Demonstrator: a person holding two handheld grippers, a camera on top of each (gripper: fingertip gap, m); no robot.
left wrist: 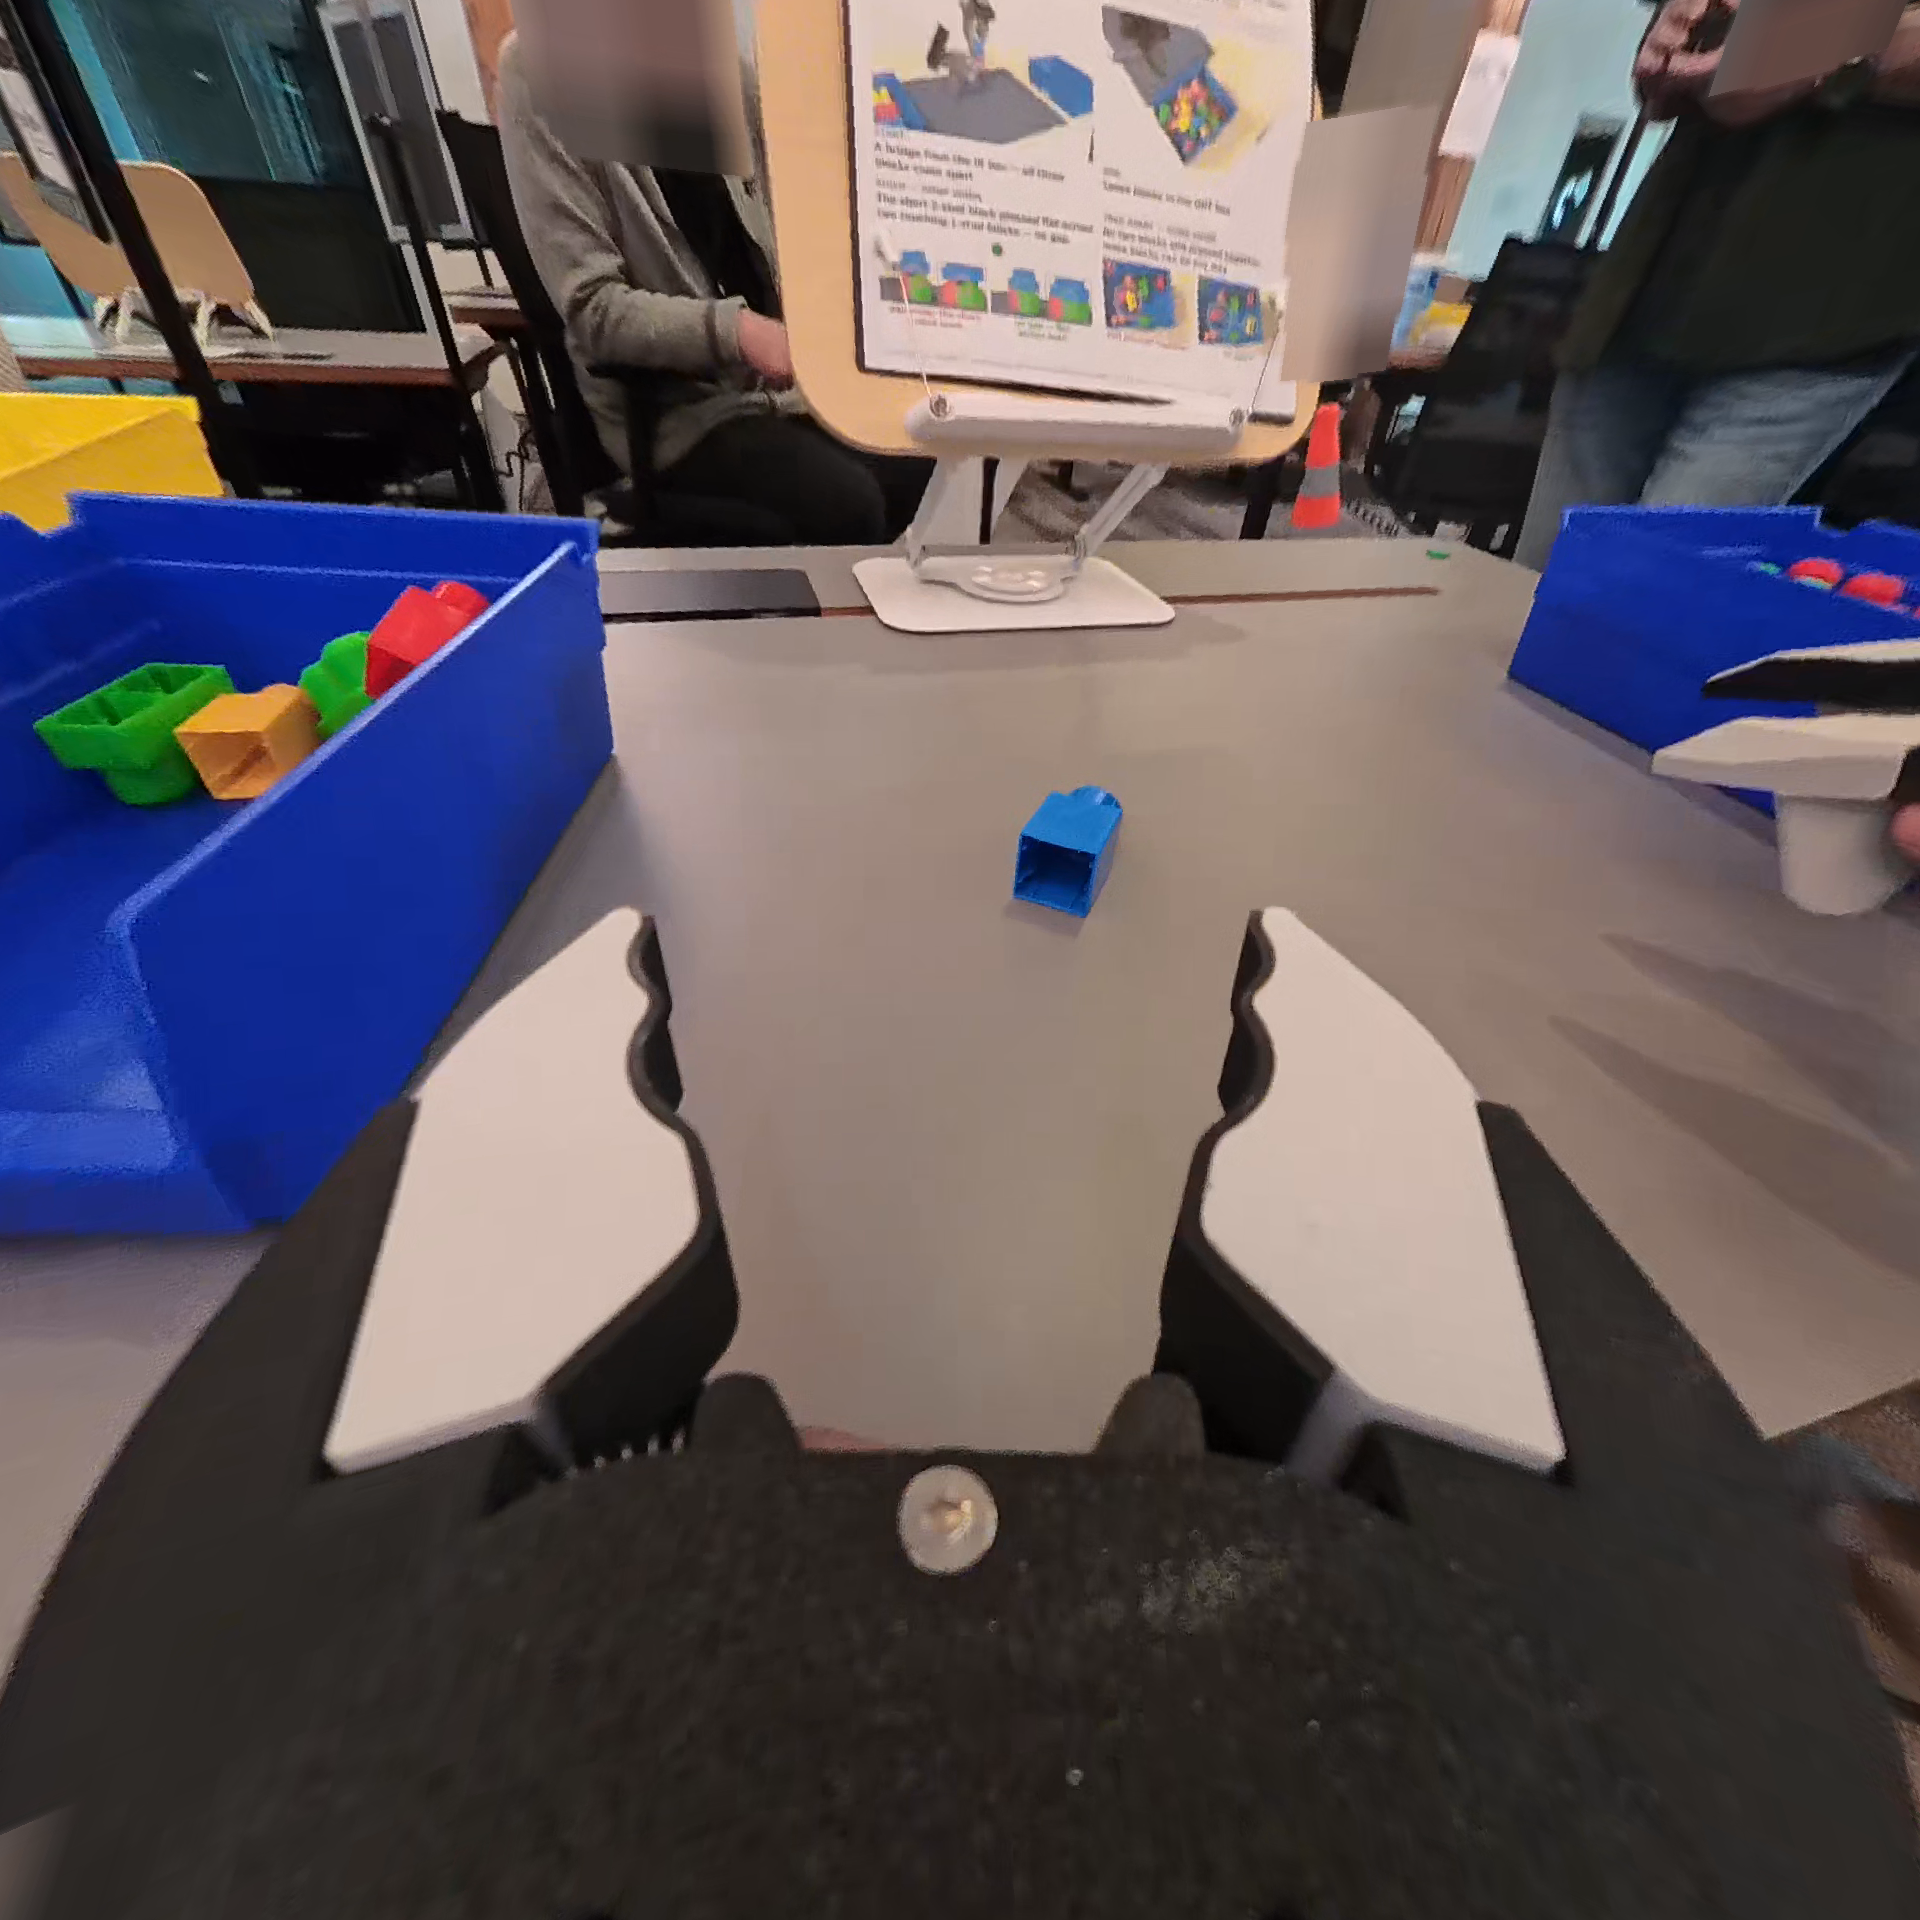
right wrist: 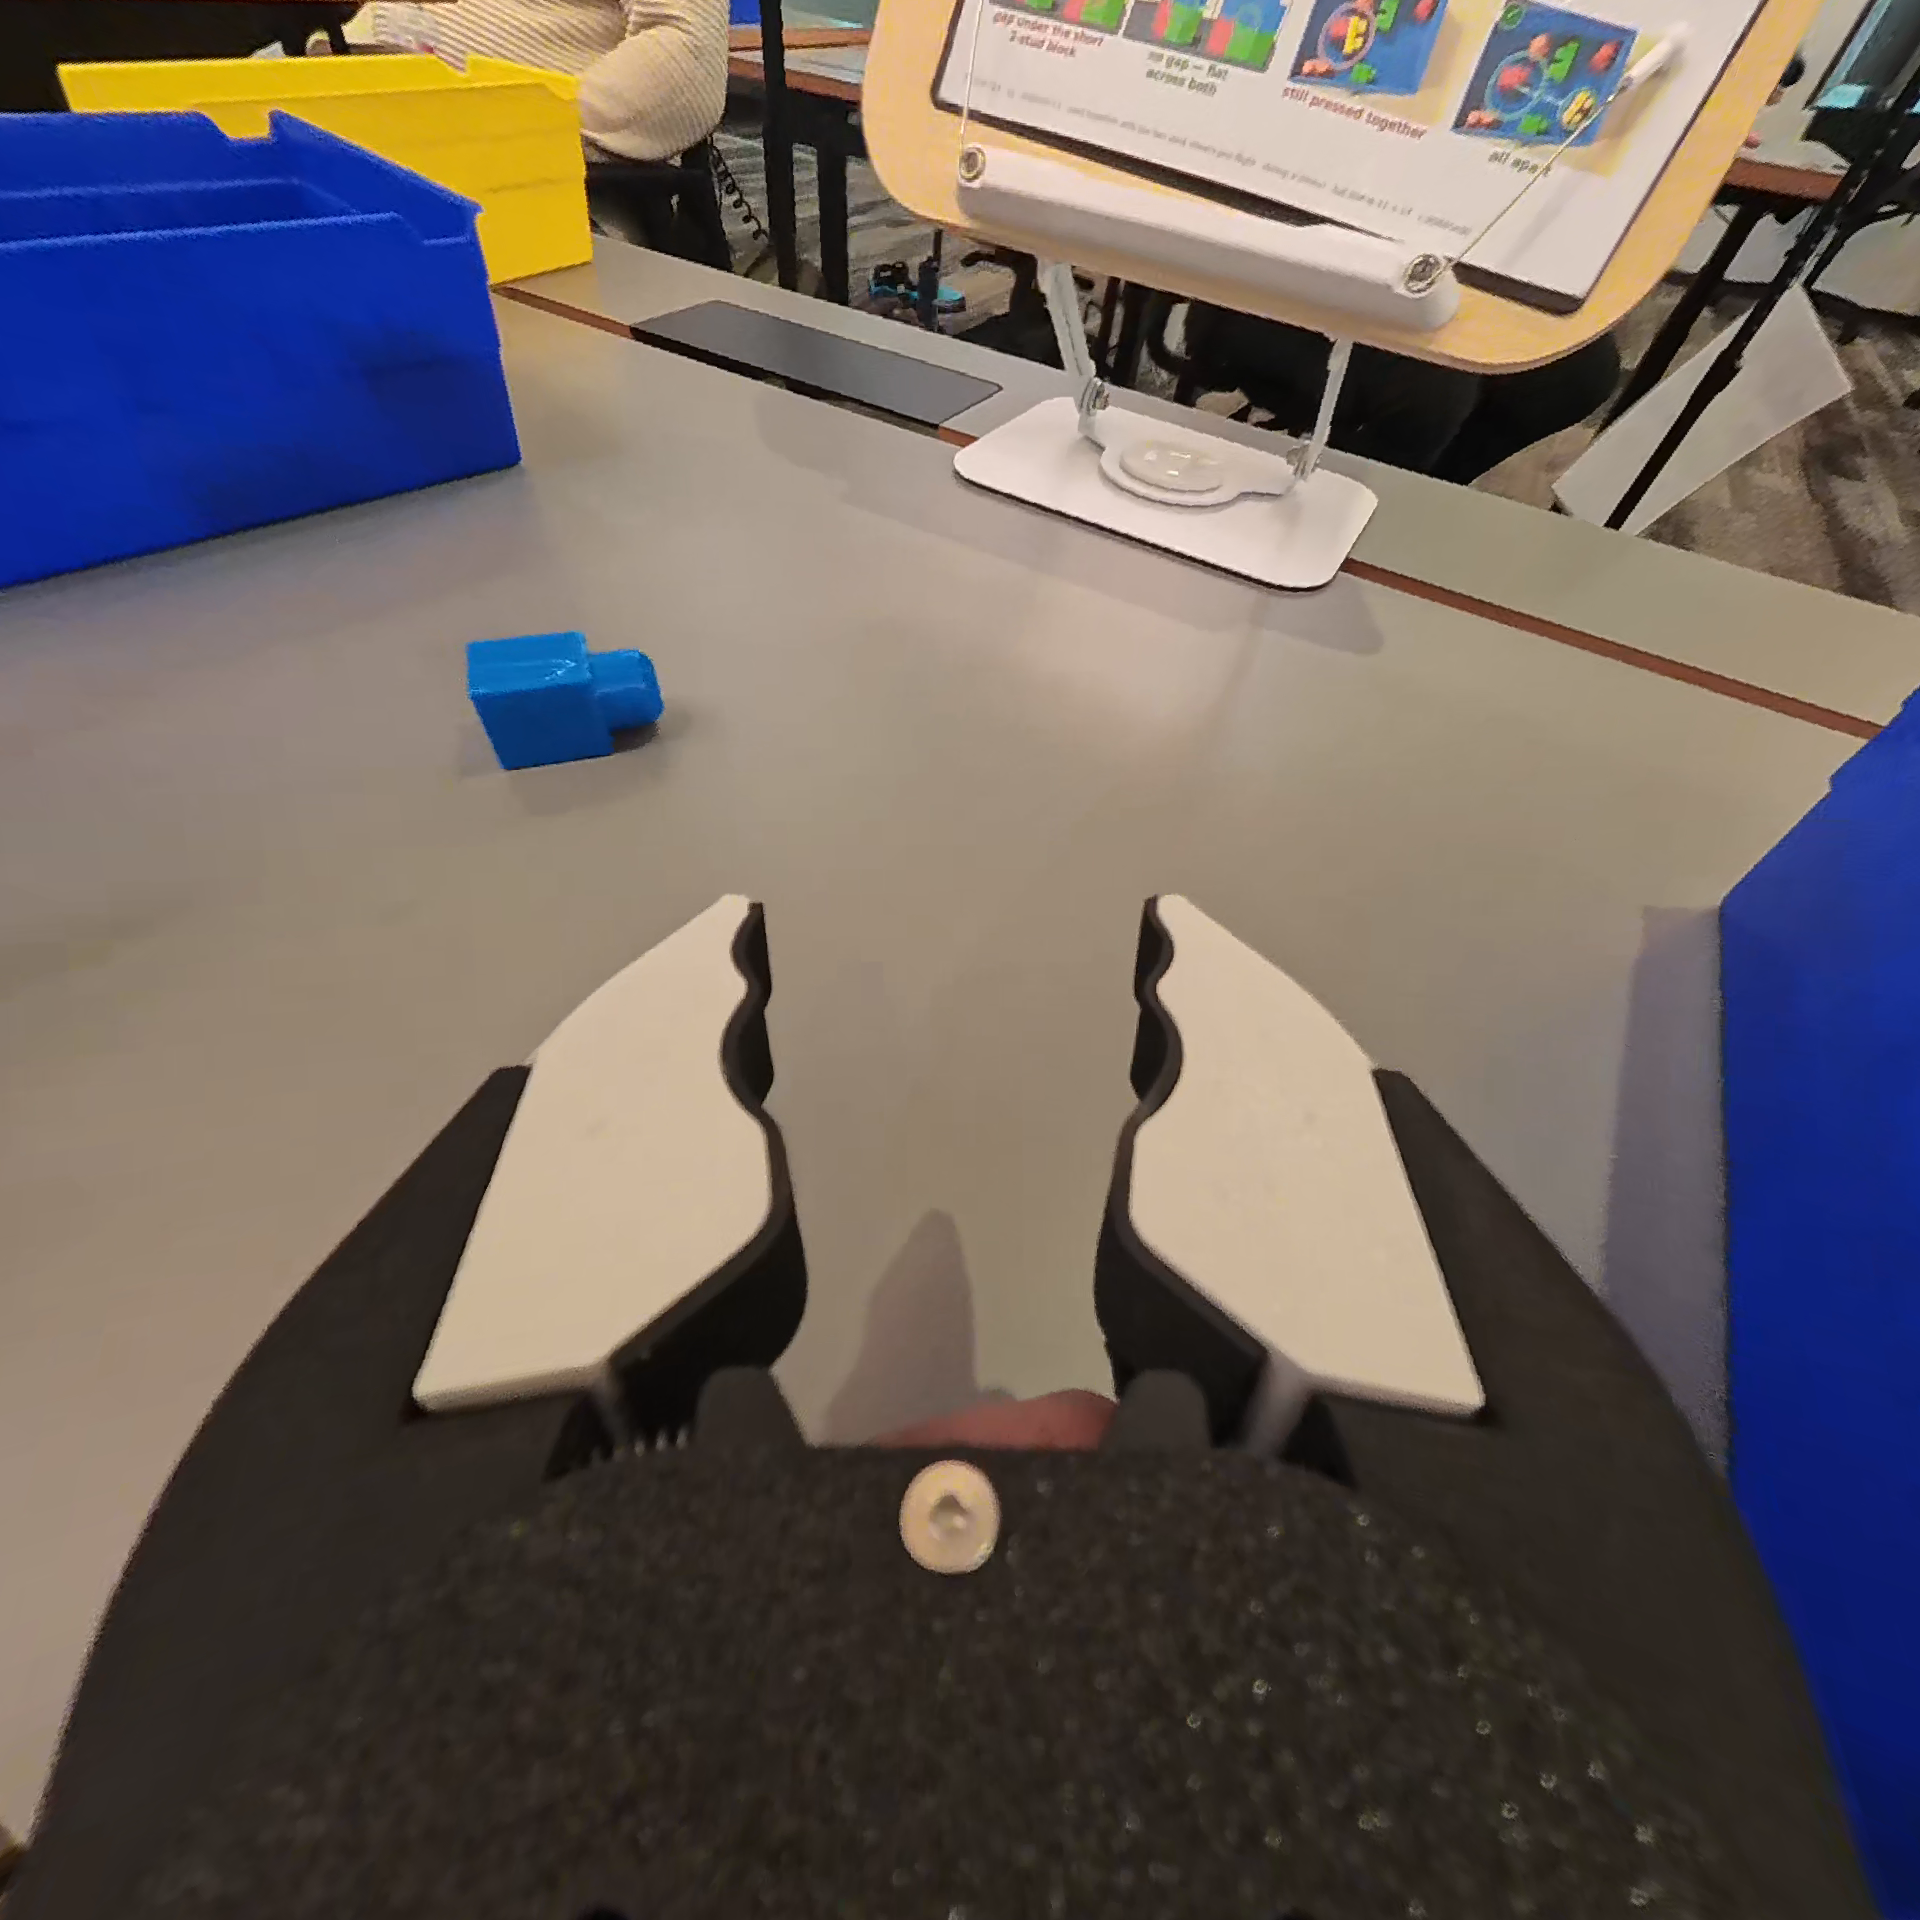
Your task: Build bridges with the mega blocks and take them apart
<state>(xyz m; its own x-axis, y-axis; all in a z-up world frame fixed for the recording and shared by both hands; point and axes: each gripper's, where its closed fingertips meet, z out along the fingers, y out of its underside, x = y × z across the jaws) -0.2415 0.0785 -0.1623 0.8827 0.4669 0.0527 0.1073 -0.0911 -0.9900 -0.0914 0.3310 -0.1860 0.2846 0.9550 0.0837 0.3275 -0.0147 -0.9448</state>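
In the left wrist view, the left gripper (left wrist: 951,925) hovers over the grey worktop (left wrist: 1351,748) with its jaws spread wide and nothing between them. Just ahead, slightly right of the gap, a single blue block (left wrist: 1067,850) lies on its side, apart from everything else; its hollow underside faces the camera and its stud points away, so its long axis runs away from the gripper. Nothing stands between the gripper and the block. To the left, a blue bin (left wrist: 343,914) holds two green blocks (left wrist: 130,727), an orange block (left wrist: 247,740) and a red block (left wrist: 421,621). A second blue bin (left wrist: 1621,634) sits at far right with red pieces inside, and the right gripper (left wrist: 1714,717) shows edge-on in front of it. Behind, a stand (left wrist: 1023,592) holds a printed instruction sheet (left wrist: 1070,187) with photos and text. People sit and stand beyond the worktop, and an orange cone (left wrist: 1320,468) is on the floor.

In the right wrist view, the right gripper (right wrist: 951,904) is also open and empty above bare worktop. The blue block lies ahead to the left, stud pointing right, with the blue bin and a yellow bin (right wrist: 499,135) behind it.
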